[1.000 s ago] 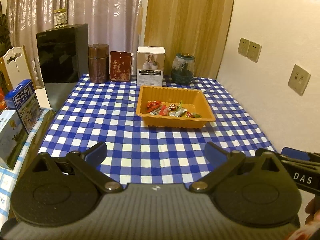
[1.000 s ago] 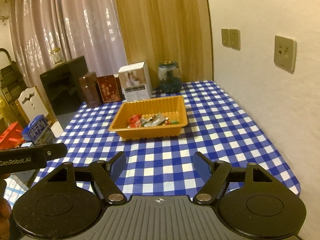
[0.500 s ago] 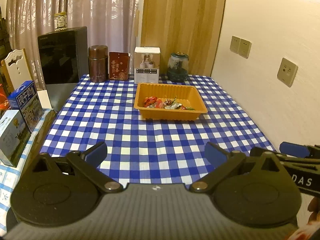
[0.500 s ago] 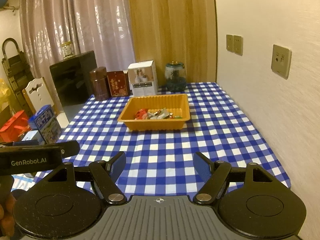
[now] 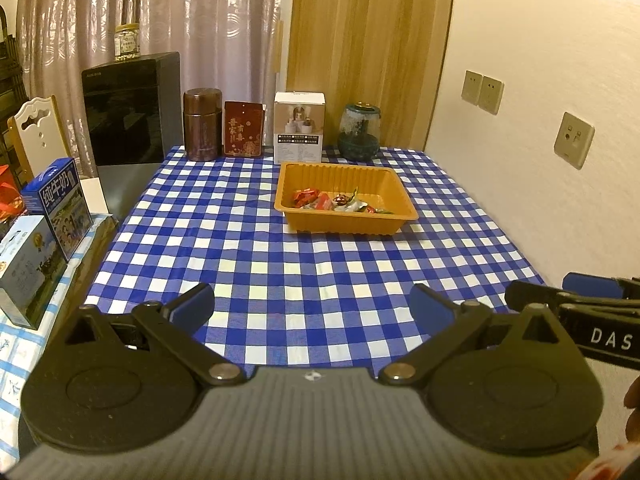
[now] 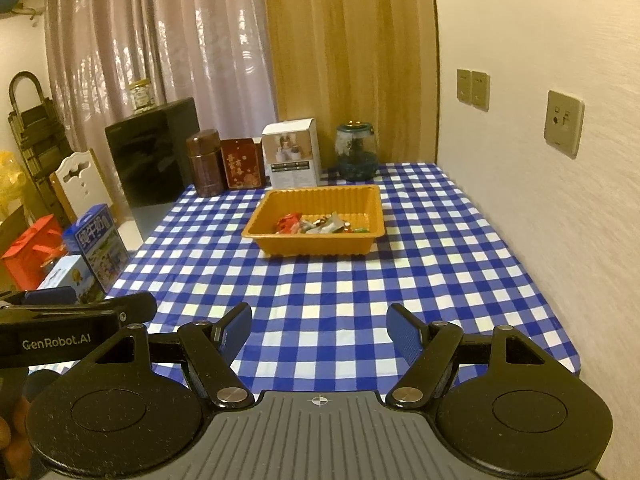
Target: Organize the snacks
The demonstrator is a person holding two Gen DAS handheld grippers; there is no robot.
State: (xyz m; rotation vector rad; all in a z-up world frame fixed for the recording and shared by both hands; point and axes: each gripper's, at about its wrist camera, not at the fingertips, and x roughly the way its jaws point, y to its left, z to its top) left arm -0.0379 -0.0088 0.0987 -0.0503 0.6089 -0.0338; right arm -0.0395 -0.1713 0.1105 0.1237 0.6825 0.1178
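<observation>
Both claws hang spread and empty over the near table edge.

Only the right wrist view shows a red bag [image 6: 30, 248]. Left gripper [image 5: 311, 307] and right gripper [image 6: 319, 330] have fingers wide apart, gripping nothing. Well ahead, an orange plastic tray [image 5: 394, 190] holds wrapped snacks [image 5: 332, 202] on blue-and-white checked tablecloth [image 5: 240, 248]; a brown canister [image 5: 202, 124] stands beyond, nothing between.

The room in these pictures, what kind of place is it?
Probably a lived-in home, perhaps a dining corner: a table with a checked tablecloth, pink curtains, and an orange tray of wrapped snacks.
</observation>
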